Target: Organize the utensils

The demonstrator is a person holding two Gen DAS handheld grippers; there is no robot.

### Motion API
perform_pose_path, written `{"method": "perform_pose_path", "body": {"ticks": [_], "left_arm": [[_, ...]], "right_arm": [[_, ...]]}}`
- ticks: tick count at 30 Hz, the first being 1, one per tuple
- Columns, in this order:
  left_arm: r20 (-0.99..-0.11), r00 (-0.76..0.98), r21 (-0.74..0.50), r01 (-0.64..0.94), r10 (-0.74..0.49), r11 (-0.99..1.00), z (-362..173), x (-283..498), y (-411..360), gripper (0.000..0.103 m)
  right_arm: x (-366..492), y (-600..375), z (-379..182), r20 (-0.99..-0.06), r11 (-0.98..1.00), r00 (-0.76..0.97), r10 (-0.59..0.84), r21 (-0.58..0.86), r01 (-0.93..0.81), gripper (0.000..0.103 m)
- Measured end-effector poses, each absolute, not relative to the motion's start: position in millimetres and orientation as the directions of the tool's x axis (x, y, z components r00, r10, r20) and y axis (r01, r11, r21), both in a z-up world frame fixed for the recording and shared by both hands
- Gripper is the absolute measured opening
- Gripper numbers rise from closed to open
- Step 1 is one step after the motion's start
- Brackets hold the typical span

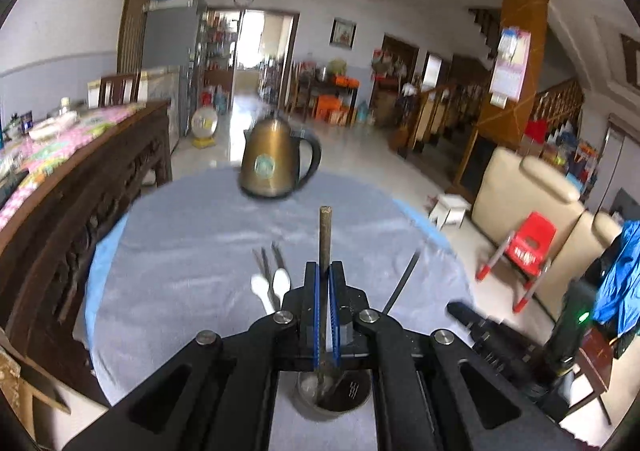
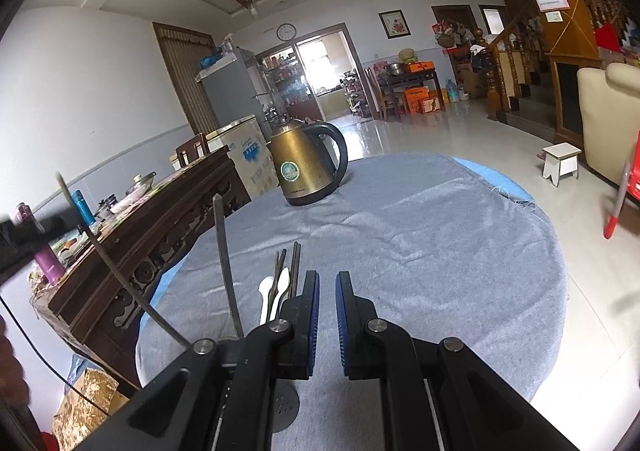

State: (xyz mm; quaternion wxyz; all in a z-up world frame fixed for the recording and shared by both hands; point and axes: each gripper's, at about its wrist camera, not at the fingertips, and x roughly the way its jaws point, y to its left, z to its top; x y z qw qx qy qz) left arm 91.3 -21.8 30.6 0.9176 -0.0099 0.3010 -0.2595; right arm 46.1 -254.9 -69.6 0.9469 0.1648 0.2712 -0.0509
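Observation:
My left gripper (image 1: 324, 265) is shut on a dark chopstick (image 1: 323, 235) that stands upright between its blue pads. The stick's lower end reaches down to a round metal holder (image 1: 332, 395) just under the gripper. A second dark chopstick (image 1: 405, 281) leans out to the right, standing in the holder (image 2: 285, 407) as an upright chopstick (image 2: 225, 251). Two white spoons (image 1: 272, 285) and a few chopsticks (image 1: 266, 261) lie on the grey cloth. My right gripper (image 2: 327, 277) is shut with nothing in it, just right of the spoons (image 2: 276, 289). The left gripper (image 2: 24, 235) shows at the far left.
A brass-coloured kettle (image 1: 276, 159) (image 2: 306, 167) stands at the far side of the round table with its grey cloth (image 2: 420, 251). A carved wooden sideboard (image 2: 152, 235) with bottles runs along the left. A red child's chair (image 1: 528, 247) and a beige sofa stand to the right.

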Motion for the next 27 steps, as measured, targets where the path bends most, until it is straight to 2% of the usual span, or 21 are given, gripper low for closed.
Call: {"method": "perform_pose_path", "body": {"ticks": [2, 4, 6, 8, 11, 19, 24, 27], "left_arm": [[-0.575, 0.673, -0.170, 0.457, -0.465, 0.873, 22.1, 93.6, -22.0, 0.005], [-0.578, 0.683, -0.158, 0.443, -0.447, 0.882, 19.2, 93.4, -18.9, 0.010], [-0.560, 0.699, -0.164, 0.432, -0.444, 0.887, 22.0, 90.5, -11.3, 0.027], [-0.543, 0.712, -0.183, 0.416, -0.445, 0.890, 23.4, 88.6, 0.3, 0.039], [-0.537, 0.726, -0.196, 0.387, -0.429, 0.901, 21.8, 88.0, 13.4, 0.040], [-0.592, 0.717, -0.231, 0.288, -0.368, 0.930, 1.6, 87.4, 35.8, 0.041], [-0.585, 0.736, -0.220, 0.261, -0.342, 0.940, 4.1, 79.7, 37.2, 0.057], [-0.578, 0.746, -0.202, 0.261, -0.330, 0.944, 7.6, 72.1, 36.2, 0.059]], "right_arm": [[46.6, -253.8, -68.5, -0.533, 0.943, 0.846, -0.003, 0.281, 0.180, 0.010], [46.7, -253.7, -68.2, -0.535, 0.943, 0.845, -0.003, 0.279, 0.180, 0.010], [46.8, -253.6, -68.5, -0.535, 0.942, 0.845, 0.000, 0.284, 0.180, 0.011], [47.1, -254.2, -69.2, -0.538, 0.939, 0.843, 0.001, 0.289, 0.184, 0.020], [45.9, -255.4, -71.0, -0.541, 0.936, 0.841, 0.000, 0.297, 0.191, 0.023], [43.4, -255.1, -72.6, -0.555, 0.937, 0.832, 0.002, 0.291, 0.192, 0.022], [36.6, -254.0, -68.5, -0.550, 0.941, 0.835, -0.003, 0.282, 0.189, 0.023], [33.0, -253.6, -66.1, -0.549, 0.942, 0.836, -0.005, 0.278, 0.188, 0.022]]}}
